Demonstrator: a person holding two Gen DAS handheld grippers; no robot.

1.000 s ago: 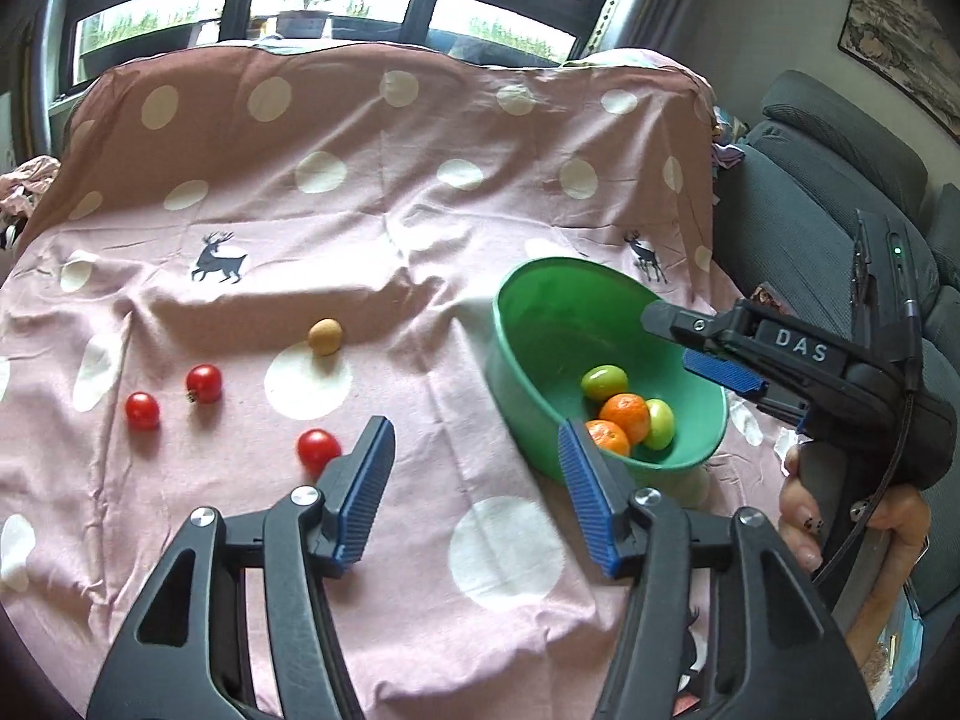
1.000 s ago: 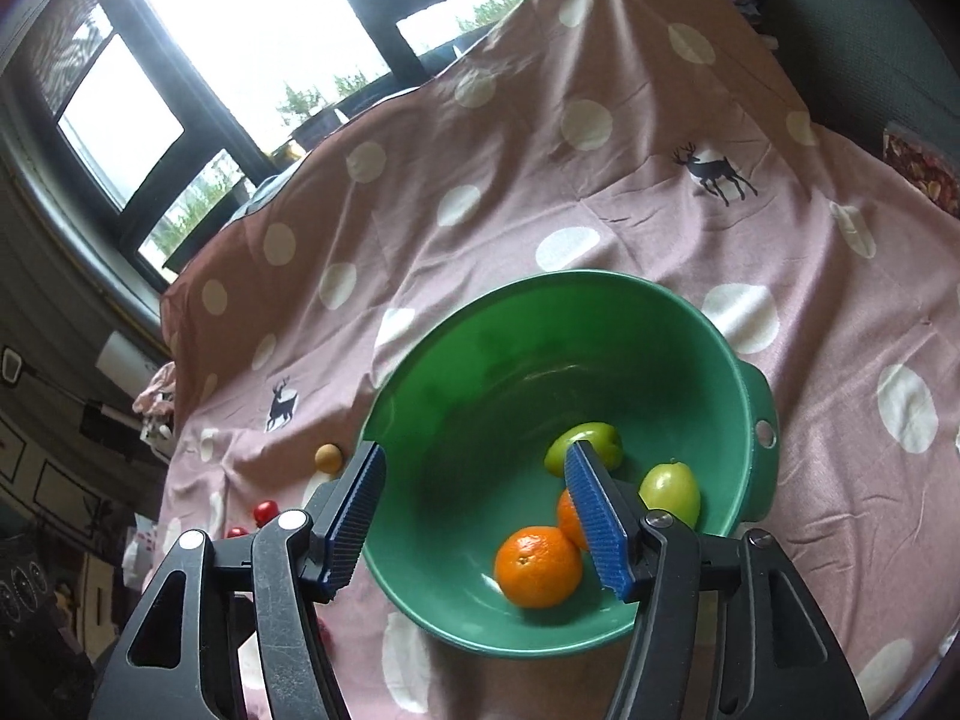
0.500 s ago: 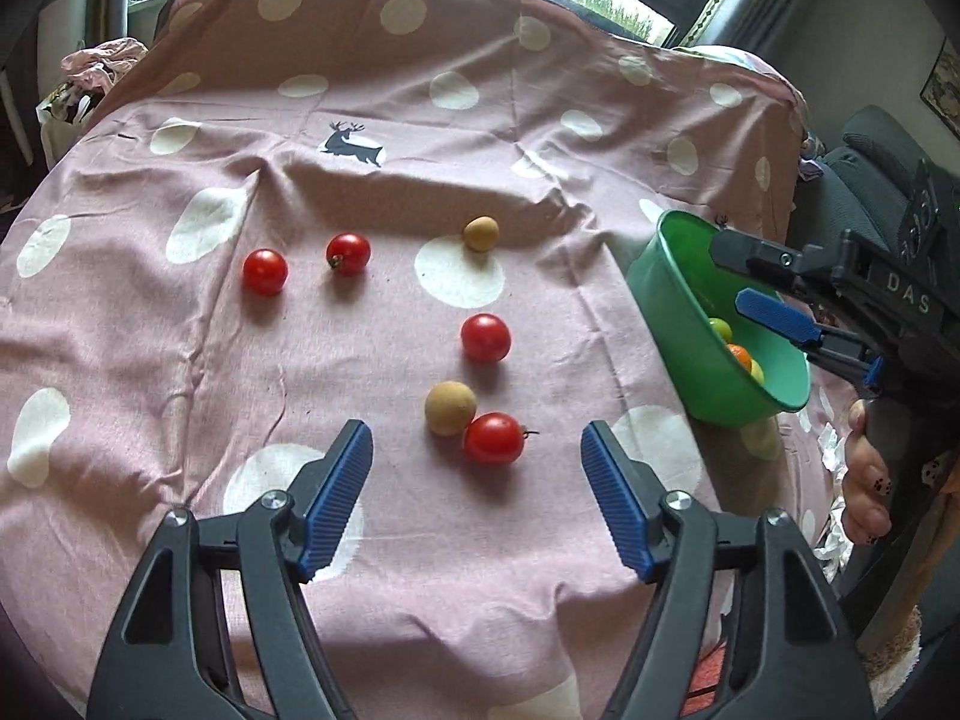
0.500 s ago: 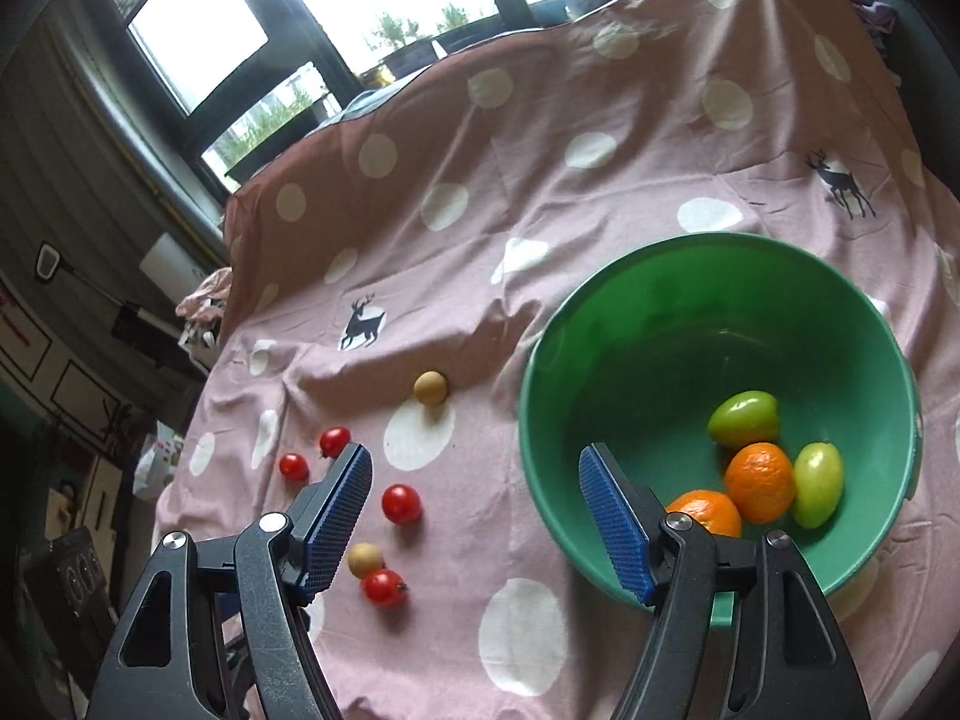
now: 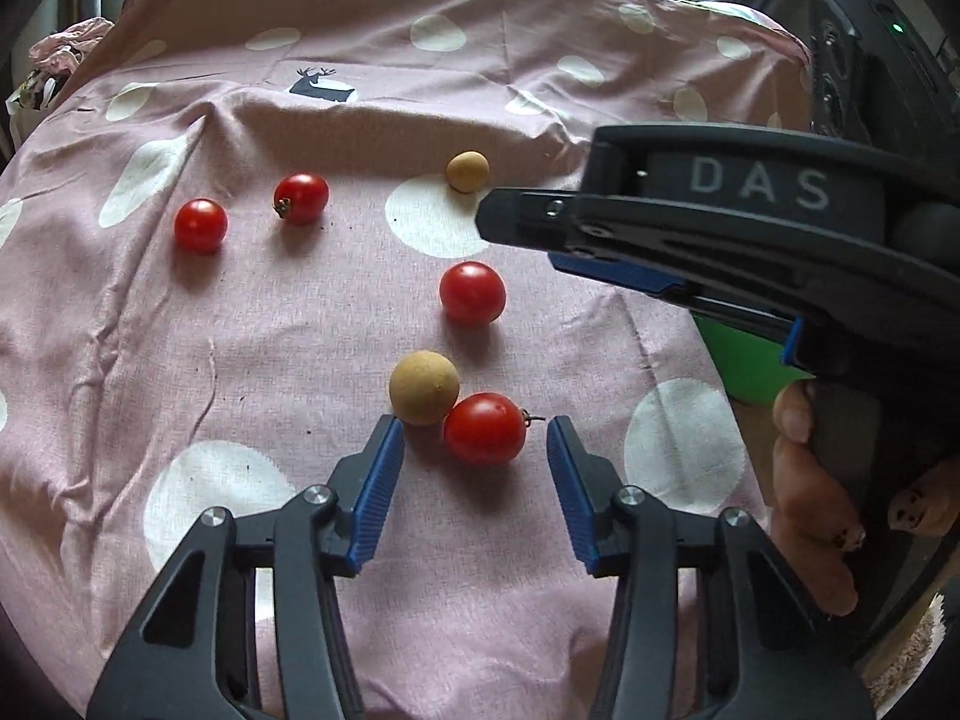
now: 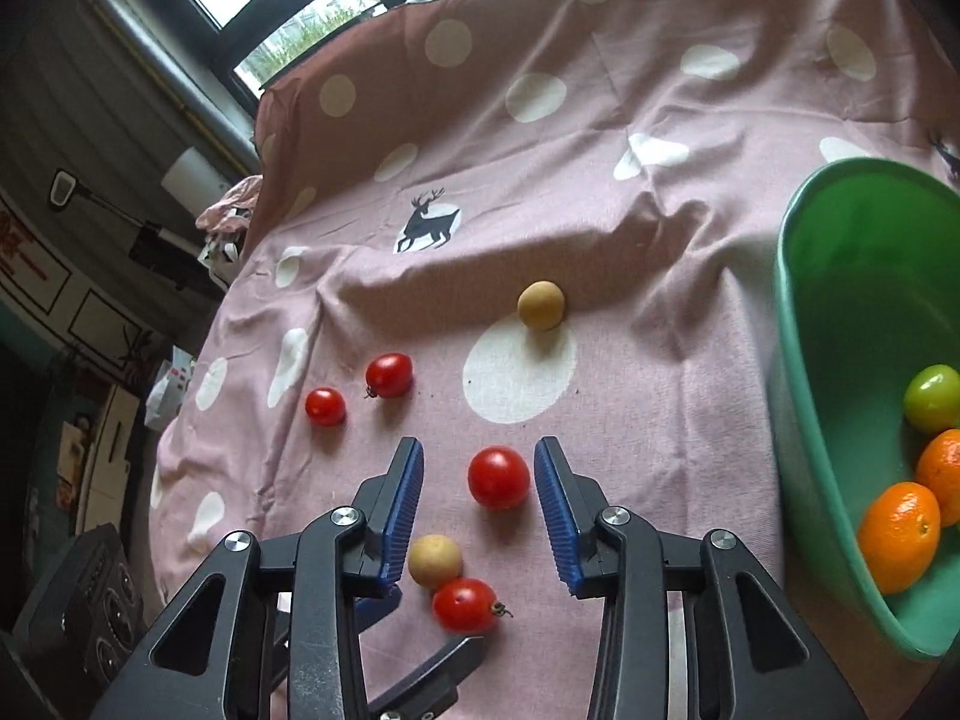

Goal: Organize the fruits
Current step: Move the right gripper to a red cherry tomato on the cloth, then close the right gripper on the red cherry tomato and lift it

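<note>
Left wrist: left claw [image 5: 474,450] open, low over pink dotted cloth [image 5: 180,360], near tomato [image 5: 485,428] between tips, touching tan ball [image 5: 424,387]. Three more tomatoes and small tan ball [image 5: 467,171] farther out. Right claw [image 5: 600,240] crossing at right, state can't tell here.

Right wrist: right claw [image 6: 478,471] open, bracketing tomato [image 6: 498,477]. Green bowl [image 6: 804,396] at right with two oranges [image 6: 900,537] and green fruit [image 6: 933,397].

windows [image 6: 282,18]: daylight | wall [image 6: 90,120]: grey panelled | cloth [image 6: 600,150]: pink, white dots
</note>
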